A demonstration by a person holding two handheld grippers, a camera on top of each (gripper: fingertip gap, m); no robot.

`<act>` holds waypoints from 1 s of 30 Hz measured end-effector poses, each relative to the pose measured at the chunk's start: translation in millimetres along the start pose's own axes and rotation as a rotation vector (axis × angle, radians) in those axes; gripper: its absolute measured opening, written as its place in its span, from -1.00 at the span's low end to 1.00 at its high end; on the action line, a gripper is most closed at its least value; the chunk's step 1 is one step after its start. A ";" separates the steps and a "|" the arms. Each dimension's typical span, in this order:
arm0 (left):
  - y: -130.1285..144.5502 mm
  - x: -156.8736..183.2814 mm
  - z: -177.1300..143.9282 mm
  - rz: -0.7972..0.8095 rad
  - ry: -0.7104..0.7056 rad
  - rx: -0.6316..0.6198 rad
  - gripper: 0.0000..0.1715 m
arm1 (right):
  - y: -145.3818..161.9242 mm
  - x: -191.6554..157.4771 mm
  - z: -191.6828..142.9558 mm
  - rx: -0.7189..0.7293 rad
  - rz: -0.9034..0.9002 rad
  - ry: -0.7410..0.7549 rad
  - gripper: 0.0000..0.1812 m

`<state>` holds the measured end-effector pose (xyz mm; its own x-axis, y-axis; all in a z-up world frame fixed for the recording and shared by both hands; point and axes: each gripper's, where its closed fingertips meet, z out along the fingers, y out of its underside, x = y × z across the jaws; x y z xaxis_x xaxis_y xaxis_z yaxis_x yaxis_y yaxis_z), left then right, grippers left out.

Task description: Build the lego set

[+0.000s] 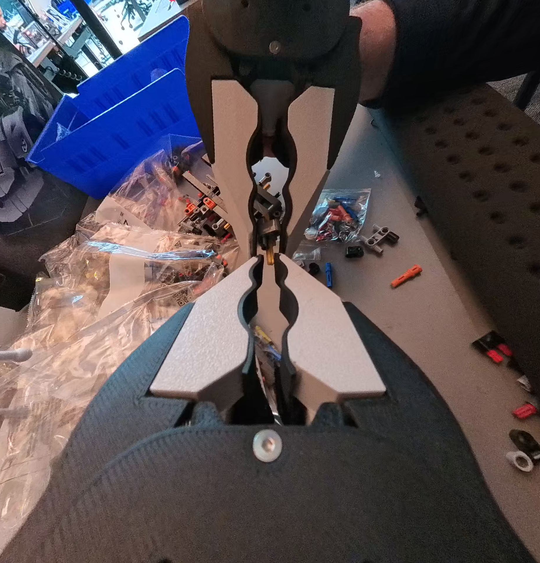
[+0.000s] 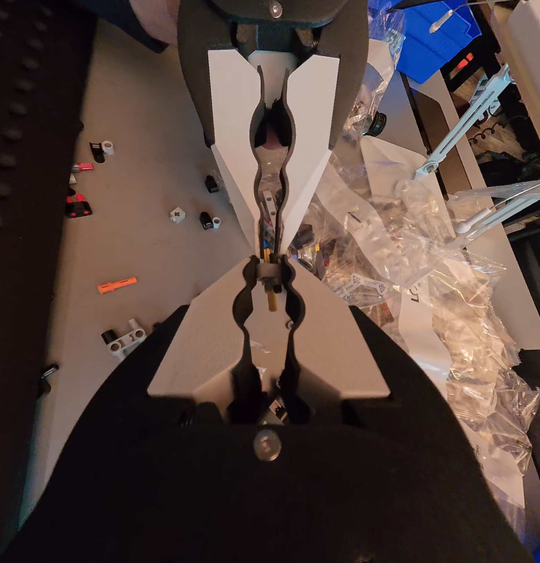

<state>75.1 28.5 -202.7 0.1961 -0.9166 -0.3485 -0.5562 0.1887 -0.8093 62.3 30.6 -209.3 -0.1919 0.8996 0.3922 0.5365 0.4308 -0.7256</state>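
I have the two grippers tip to tip at mid-frame. My left gripper [image 1: 268, 258] pinches a yellow pin [image 1: 269, 257] by its end. My right gripper [image 2: 268, 264] clamps a small grey piece [image 2: 267, 270] that carries the pin. An orange peg [image 1: 406, 275] lies on the table [image 1: 430, 304] at right, and plastic bags [image 1: 89, 292] are heaped at left.

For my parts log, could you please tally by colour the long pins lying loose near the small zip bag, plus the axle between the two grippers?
Orange pin: 1
Blue pin: 1
Yellow axle, stuck in the grey piece that the right gripper grips: 1
Total: 3
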 end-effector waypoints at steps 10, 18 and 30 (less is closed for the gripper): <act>3.6 -1.7 1.0 0.001 -0.010 -0.023 -0.97 | 0.5 2.9 -0.2 0.003 0.003 0.014 -0.86; 3.4 -3.3 -0.6 0.008 -0.020 -0.022 -0.98 | 2.4 3.2 0.0 0.009 0.022 0.001 -0.86; 6.3 -5.1 -5.4 -0.011 -0.006 -0.027 -0.98 | 13.4 -0.1 1.8 -0.027 0.076 -0.051 -0.87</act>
<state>66.3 32.5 -203.5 0.2074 -0.9164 -0.3423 -0.5752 0.1688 -0.8004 68.1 36.4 -220.1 -0.1912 0.9325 0.3065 0.5730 0.3595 -0.7365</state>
